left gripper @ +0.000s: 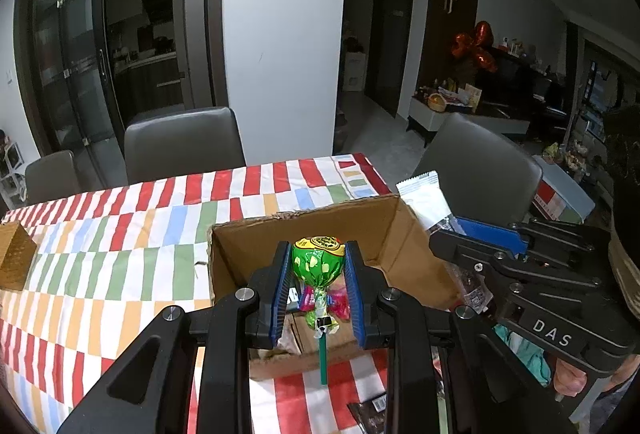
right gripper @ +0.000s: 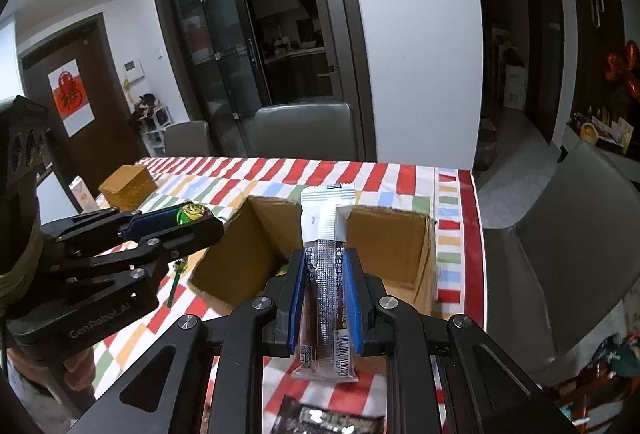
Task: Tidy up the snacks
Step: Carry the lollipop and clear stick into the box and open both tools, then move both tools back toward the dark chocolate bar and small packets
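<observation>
My left gripper [left gripper: 319, 258] is shut on a green-wrapped lollipop [left gripper: 318, 261], held upright over the near part of an open cardboard box [left gripper: 384, 234]; its green stick hangs below. Wrapped sweets lie in the box [left gripper: 338, 308]. My right gripper [right gripper: 327, 266] is shut on a long white and brown snack bar [right gripper: 326, 274], held upright over the near edge of the same box [right gripper: 384, 238]. The left gripper with the lollipop [right gripper: 191, 213] shows at the left of the right wrist view. The right gripper with the bar [left gripper: 424, 199] shows at the right of the left wrist view.
The box sits on a table with a striped red, white and coloured cloth [left gripper: 120, 234]. A wicker box [right gripper: 128, 183] stands at the far left of the table. Grey chairs [right gripper: 304, 129] stand around the table. A dark snack packet [right gripper: 332, 420] lies at the near edge.
</observation>
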`<state>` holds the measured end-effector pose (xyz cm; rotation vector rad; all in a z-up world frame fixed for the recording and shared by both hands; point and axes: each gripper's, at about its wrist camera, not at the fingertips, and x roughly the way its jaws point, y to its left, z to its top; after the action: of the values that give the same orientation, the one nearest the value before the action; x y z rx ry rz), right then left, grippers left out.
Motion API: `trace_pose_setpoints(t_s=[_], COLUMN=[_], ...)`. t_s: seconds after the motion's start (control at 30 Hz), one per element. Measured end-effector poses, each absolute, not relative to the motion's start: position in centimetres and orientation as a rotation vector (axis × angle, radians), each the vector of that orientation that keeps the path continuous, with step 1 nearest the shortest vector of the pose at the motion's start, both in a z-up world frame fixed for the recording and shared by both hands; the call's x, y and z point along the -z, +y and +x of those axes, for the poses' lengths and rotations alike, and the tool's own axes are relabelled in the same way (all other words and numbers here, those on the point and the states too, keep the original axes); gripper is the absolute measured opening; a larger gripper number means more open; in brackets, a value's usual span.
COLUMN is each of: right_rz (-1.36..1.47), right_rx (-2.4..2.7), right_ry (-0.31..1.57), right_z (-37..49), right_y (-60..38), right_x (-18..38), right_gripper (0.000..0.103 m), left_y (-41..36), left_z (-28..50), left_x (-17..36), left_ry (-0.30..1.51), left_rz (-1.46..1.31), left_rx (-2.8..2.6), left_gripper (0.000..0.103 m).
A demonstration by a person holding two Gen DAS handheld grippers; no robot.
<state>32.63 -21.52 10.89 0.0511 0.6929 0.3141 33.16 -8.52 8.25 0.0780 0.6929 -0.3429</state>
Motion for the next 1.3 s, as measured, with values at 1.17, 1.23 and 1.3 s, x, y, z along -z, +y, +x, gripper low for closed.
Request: trace_pose_setpoints(t_s=[1.17,1.23,1.3], right_rz=[-0.041,-0.041,-0.041], right_rx=[-0.218,-0.214,-0.208], right_ry=[0.654,0.663,0.676], right_z=[25.8,25.0,24.3], right_y=[-24.5,-25.0,-25.5], right_x=[-10.5,-10.0,-9.4], right_gripper=[0.049,0.049,0.049], left_y=[-12.2,-12.7,-13.3], left_z=[25.5,24.9,24.2], left_x=[-7.1,-6.6,-6.1], left_ry=[0.642,0.646,0.653], left_rz=[0.221,0.243,0.262], left_rx=[0.411,0.425,0.435], left_gripper=[0.066,0.067,0.07])
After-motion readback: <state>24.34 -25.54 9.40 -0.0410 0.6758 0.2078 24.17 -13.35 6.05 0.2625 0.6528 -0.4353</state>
